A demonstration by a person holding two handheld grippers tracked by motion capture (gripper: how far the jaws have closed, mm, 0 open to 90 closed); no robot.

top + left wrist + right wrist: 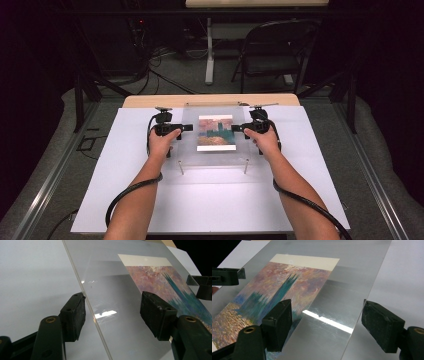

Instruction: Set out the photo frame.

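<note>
I see the clear acrylic sheet (pixel 212 135) lying on the white bench (pixel 210 200), a painted print (pixel 216 133) beneath it. My left gripper (pixel 112 312) and right gripper (pixel 327 325) both have fingers spread, each straddling one side edge of the sheet.

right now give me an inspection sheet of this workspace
surface: white board on a wooden table.
job's things: clear panel with a painted print, on short posts.
clutter: nothing seen.
grippers: left tongs and right tongs open, jaws straddling the panel's side edges.
cables: black cable along each forearm; more on the floor behind.
surroundings: folding chair, dark curtains.
</note>
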